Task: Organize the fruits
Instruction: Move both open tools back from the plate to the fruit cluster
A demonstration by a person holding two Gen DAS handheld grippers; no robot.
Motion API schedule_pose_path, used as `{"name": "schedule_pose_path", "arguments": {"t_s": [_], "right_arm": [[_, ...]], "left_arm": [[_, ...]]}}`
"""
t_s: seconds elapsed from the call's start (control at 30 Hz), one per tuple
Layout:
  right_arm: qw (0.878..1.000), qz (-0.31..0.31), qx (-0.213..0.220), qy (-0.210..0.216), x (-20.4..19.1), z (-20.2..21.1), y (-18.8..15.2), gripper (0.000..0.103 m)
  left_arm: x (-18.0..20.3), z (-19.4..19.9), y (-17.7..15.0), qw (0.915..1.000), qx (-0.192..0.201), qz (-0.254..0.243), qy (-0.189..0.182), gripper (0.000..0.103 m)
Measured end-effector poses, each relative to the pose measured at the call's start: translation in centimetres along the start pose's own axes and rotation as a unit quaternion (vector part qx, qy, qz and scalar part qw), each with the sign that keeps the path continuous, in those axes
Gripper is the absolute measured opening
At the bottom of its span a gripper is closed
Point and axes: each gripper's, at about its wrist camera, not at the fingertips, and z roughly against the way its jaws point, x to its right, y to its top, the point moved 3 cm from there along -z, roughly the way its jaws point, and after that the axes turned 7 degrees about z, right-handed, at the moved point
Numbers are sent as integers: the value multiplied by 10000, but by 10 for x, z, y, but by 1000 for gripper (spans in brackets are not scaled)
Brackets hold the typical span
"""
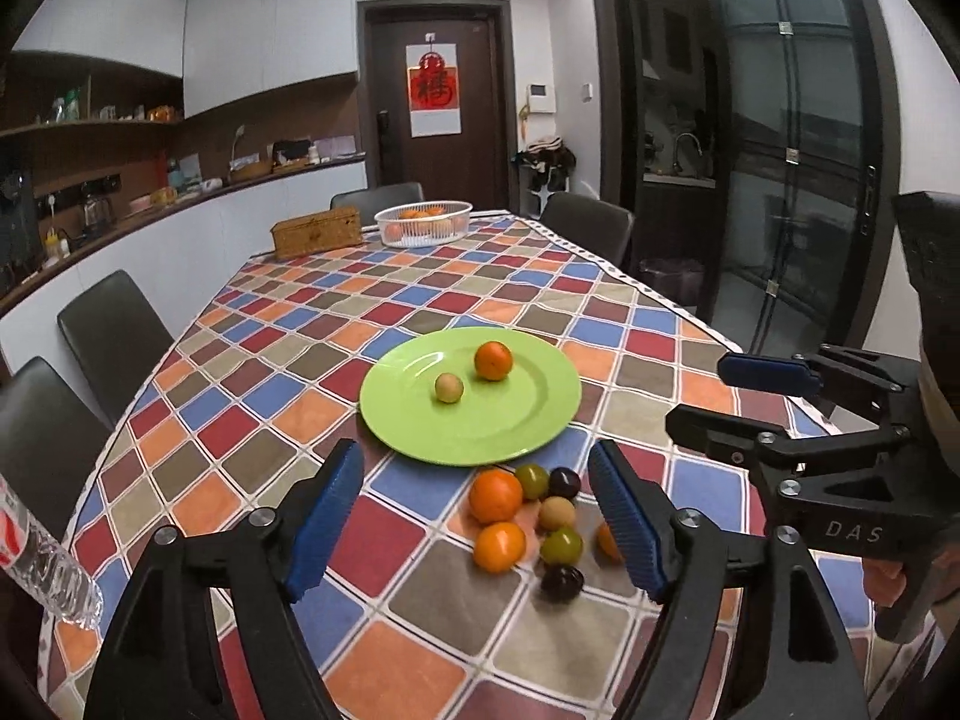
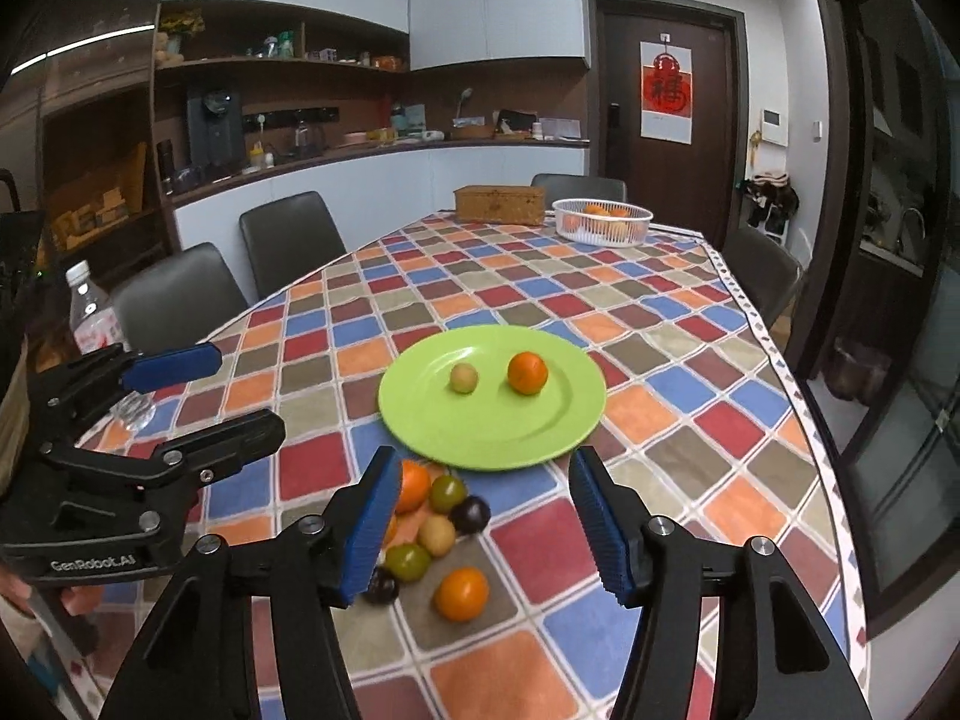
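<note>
1. You are between picks: your left gripper and your right gripper both hang above the counter with jaws apart and nothing between the blue pads, so each is released.
2. The round lime-green plastic plate already carries two fruits, an orange mandarin and a small pale tan-green fruit, lying near each other but apart.
3. The loose pile of fruits sits on the counter just in front of the plate's near rim: several orange mandarins, two green ones, two dark purple plums and a tan one, clustered and mostly touching.
4. By my reading the sorting is early, with most of the fruit still off the plate.
5. The next move calls for you to lower one gripper over a single fruit at the edge of the pile, such as the lone mandarin nearest the right gripper, and close gently; round fruit will likely roll if nudged.
6. The counter wears a glossy checked cloth in red, blue, orange and brown.
7. At the far end stand a white wire basket of oranges and a woven tan box.
8. A clear plastic water bottle stands at the left edge.
9. Dark chairs ring the counter; beyond are a brown door with a red hanging, shelves and a glass sliding door.
</note>
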Motion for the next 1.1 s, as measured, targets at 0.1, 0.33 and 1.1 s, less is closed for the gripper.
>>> {"name": "schedule_pose_path", "arguments": {"t_s": [0.1, 0.33, 1.1], "right_arm": [[10000, 55, -50, 54, -2, 4, -11, 59], [9992, 292, -220, 148, -11, 5, -33, 59], [9881, 640, -1243, 643, -13, -55, -77, 54]], "left_arm": [[5, 8, -9, 9999, 103, -100, -13, 79], [14, 7, -30, 9995, 60, -251, -177, 79], [26, -61, -83, 9852, -1231, -666, -992, 59]]}}
